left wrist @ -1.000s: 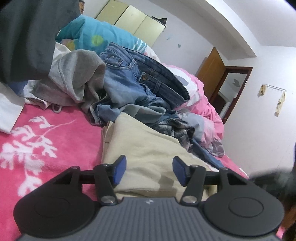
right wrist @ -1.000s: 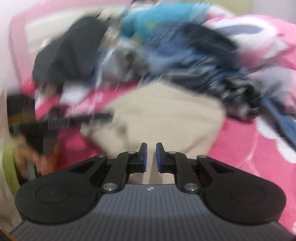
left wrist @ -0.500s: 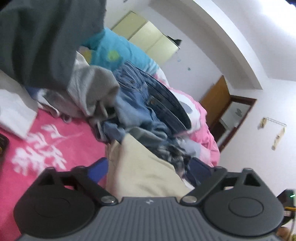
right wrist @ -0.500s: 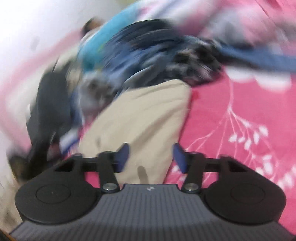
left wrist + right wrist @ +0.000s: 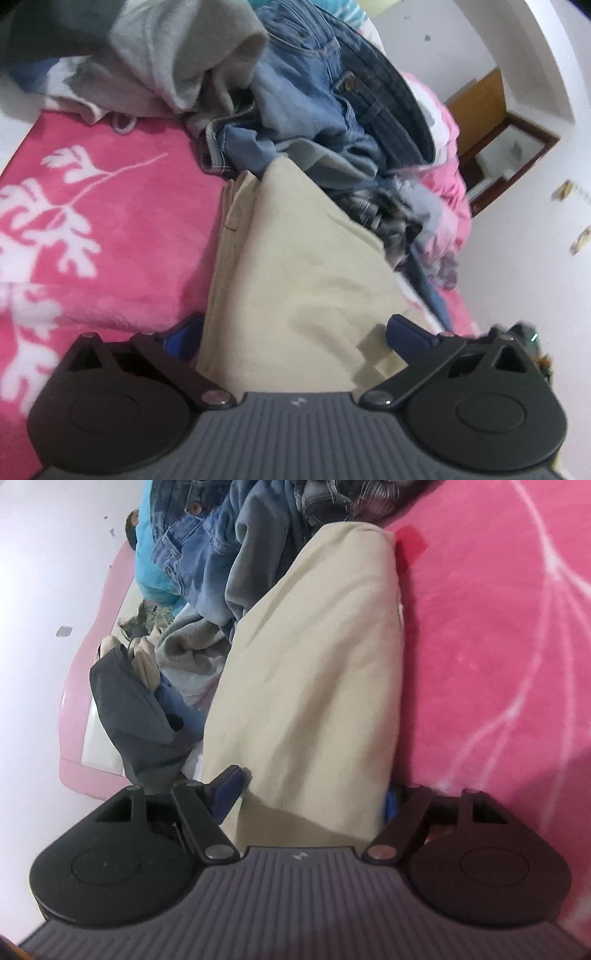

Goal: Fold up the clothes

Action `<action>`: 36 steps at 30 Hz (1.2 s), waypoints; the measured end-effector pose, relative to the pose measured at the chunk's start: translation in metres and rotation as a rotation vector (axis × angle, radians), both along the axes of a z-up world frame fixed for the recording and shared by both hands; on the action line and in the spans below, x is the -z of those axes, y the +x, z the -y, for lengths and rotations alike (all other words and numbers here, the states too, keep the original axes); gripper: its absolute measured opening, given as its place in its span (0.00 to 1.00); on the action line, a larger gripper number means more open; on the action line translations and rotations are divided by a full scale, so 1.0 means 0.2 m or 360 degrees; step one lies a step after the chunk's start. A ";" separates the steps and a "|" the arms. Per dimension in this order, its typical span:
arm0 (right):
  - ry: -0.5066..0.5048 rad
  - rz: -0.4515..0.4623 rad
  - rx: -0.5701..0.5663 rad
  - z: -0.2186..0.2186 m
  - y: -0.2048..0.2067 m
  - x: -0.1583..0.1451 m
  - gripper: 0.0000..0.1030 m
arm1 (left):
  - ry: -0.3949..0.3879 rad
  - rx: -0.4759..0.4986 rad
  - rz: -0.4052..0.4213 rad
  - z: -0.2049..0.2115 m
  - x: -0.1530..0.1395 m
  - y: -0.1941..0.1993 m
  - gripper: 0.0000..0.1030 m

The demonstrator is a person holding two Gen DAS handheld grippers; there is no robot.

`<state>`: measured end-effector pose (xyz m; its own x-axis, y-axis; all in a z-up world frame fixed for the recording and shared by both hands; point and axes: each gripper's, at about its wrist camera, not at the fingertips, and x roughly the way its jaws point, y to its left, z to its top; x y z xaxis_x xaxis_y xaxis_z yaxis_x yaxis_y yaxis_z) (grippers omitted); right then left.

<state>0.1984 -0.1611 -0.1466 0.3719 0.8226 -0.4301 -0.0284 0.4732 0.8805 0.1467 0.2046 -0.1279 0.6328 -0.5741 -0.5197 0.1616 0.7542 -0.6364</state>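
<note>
Beige folded garment [image 5: 295,266] lies on the pink blanket [image 5: 110,229] between both sets of opening jaws. Left gripper [image 5: 291,336] and right gripper [image 5: 314,790] straddle its near edge, untouching; next likely closing there to fold again.

Left wrist camera sits low behind the left gripper [image 5: 295,334], looking forward and slightly down along its fingers, tilted, close over the beige folded garment [image 5: 295,258], with the pink blanket [image 5: 110,221] to the left and the clothes pile [image 5: 314,110] beyond; the far wall and doorway [image 5: 506,140] curve off at the right. Right wrist camera rides behind the right gripper [image 5: 310,794], rolled hard sideways, just as close to that same beige garment [image 5: 314,664]. Both views share the garment, the blanket [image 5: 498,664] and the jeans in the pile [image 5: 192,546], seemingly from opposite ends, though the fisheye bend makes that hard to confirm.
</note>
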 end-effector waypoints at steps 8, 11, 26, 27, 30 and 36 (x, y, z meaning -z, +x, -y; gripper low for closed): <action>0.0028 0.0033 0.0080 0.06 -0.08 -0.03 0.37 | 0.0037 0.0064 0.0005 0.08 -0.07 -0.12 1.00; -0.0011 0.0063 0.0093 0.09 -0.15 -0.08 0.36 | 0.0056 0.0144 0.0029 0.15 -0.12 -0.21 1.00; -0.0209 0.0094 0.0400 0.69 -0.99 -0.11 0.40 | 0.0277 0.0612 0.0198 0.66 -0.17 -0.80 0.95; -0.0223 0.0100 0.0441 0.72 -1.02 -0.12 0.40 | 0.0320 0.0589 0.0223 0.65 -0.18 -0.83 0.94; -0.0313 0.0286 0.0559 0.77 -1.12 -0.25 0.39 | 0.0327 0.0458 0.0316 0.54 -0.28 -0.90 0.94; -0.0680 0.0736 0.0533 0.63 -1.26 -0.51 0.38 | 0.0362 0.0360 0.0647 0.55 -0.50 -0.99 0.94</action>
<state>-0.0528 -0.2867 -0.0437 0.7974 0.4268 -0.4267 -0.1466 0.8228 0.5490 -0.0505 0.0950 -0.0274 0.6827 -0.6208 -0.3853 0.5367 0.7839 -0.3122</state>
